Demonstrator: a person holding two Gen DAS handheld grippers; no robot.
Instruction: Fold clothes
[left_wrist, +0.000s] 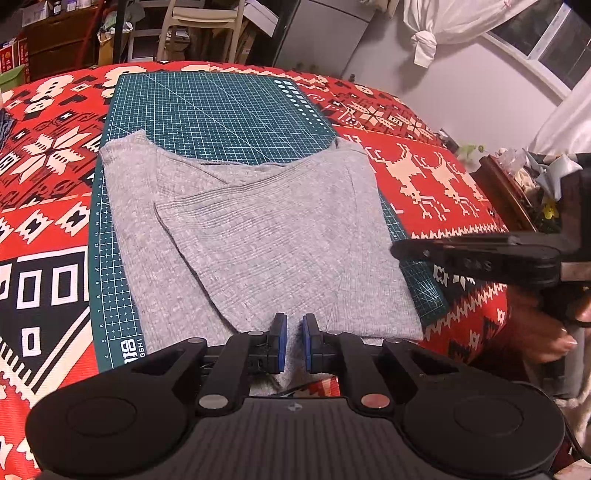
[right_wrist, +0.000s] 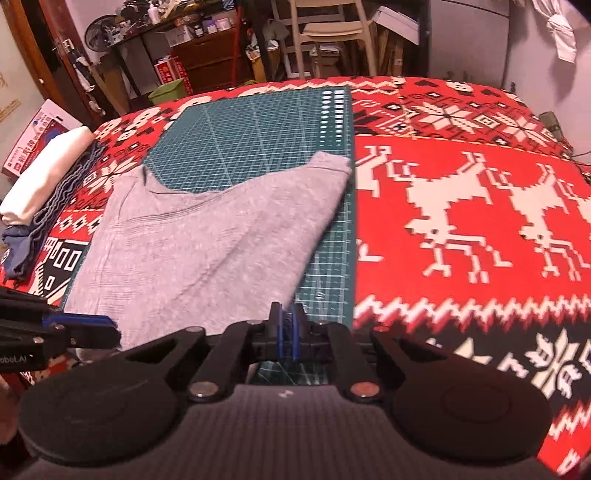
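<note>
A pale chair (right_wrist: 325, 33) stands beyond the surface, beside a dark wooden cabinet (right_wrist: 210, 55); knotted white curtains (left_wrist: 428, 33) flank a window (left_wrist: 546, 40).

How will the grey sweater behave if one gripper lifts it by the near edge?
The grey sweater probably droops: its folded layers lie limp. It seems light, a thin knit. The fold may open, as nothing holds it.

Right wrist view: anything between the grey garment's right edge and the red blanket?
Only a bare strip of the green cutting mat separates the grey garment from the red blanket; the right wrist view shows it clearly.
</note>
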